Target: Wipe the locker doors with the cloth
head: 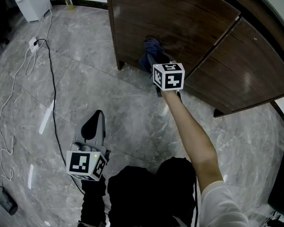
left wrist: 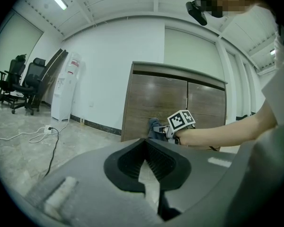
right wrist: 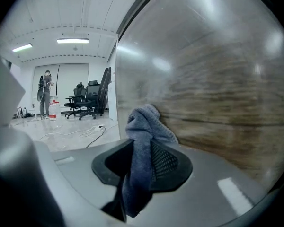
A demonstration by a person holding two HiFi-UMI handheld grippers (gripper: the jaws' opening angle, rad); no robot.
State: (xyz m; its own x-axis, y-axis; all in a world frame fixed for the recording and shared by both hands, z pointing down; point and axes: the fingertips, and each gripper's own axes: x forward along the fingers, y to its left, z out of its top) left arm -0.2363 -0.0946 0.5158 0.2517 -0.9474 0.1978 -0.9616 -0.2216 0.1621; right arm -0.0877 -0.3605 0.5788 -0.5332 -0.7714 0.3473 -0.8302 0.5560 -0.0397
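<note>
1. Centre of the head view: the marker cube (head: pixel 169 76) covers the jaws of the right gripper (right wrist: pixel 140 161); only a bunch of the cloth (head: pixel 150 48) shows past it.
2. The locker (head: pixel 189 22) runs off that frame's top and right edges.
3. Right half of the right gripper view: the locker door (right wrist: pixel 217 112) is smeared.
4. Far left there, a person (right wrist: pixel 46 91) is too small to read.
</note>
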